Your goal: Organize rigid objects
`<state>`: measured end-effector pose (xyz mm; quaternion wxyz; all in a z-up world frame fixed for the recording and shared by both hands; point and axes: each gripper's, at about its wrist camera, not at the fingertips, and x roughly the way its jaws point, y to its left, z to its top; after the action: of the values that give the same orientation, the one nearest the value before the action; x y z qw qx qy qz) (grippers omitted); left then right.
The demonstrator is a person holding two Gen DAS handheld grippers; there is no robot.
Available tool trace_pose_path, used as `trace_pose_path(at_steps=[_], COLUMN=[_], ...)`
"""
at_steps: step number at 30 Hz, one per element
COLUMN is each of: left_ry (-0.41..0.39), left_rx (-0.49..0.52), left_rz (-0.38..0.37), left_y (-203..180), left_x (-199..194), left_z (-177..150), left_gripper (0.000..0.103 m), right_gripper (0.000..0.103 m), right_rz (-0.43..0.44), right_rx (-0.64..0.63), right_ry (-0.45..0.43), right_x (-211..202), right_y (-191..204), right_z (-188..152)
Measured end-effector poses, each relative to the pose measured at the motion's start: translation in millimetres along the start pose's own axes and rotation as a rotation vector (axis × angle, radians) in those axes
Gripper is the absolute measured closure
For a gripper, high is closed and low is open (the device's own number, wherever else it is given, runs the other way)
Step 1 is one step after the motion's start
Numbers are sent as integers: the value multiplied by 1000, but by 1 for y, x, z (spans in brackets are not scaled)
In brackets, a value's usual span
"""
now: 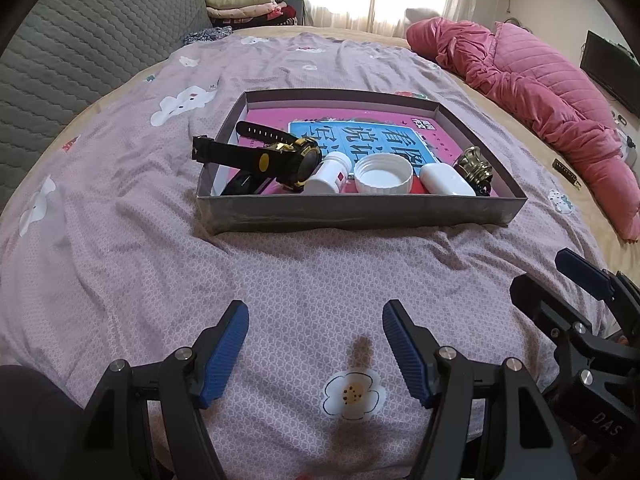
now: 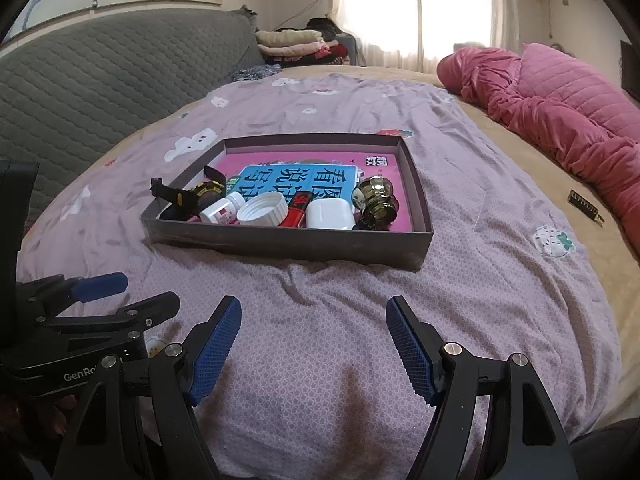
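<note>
You have the tray (image 1: 360,210) lying on the bed (image 1: 120,240) at the middle of the frame, with a book (image 1: 360,136) flat on its floor. Along the tray's near wall, from left to right, sit the watch (image 1: 276,156), which hangs over the left wall, the pill bottle (image 1: 326,174), the lid (image 1: 383,174), the earbud case (image 1: 446,180) and the glass jar (image 1: 474,164). A quilt (image 1: 540,92) lies heaped at the upper right, and folded clothes (image 1: 248,4) are stacked at the top, behind the bed.
</note>
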<state>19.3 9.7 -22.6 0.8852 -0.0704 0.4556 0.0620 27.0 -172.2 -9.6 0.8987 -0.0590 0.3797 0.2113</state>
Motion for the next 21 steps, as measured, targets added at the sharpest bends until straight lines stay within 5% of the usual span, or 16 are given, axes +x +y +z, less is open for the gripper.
trace_pose_path(at_steps=[21], left_ry=[26], left_rx=[-18], left_rz=[21], left_y=[8], left_x=[6], left_z=[2], left_gripper=[34], right_gripper=[27], right_rz=[-9], right_rx=[-3], right_ry=[2], right_x=[1], right_y=[0], right_z=[-1])
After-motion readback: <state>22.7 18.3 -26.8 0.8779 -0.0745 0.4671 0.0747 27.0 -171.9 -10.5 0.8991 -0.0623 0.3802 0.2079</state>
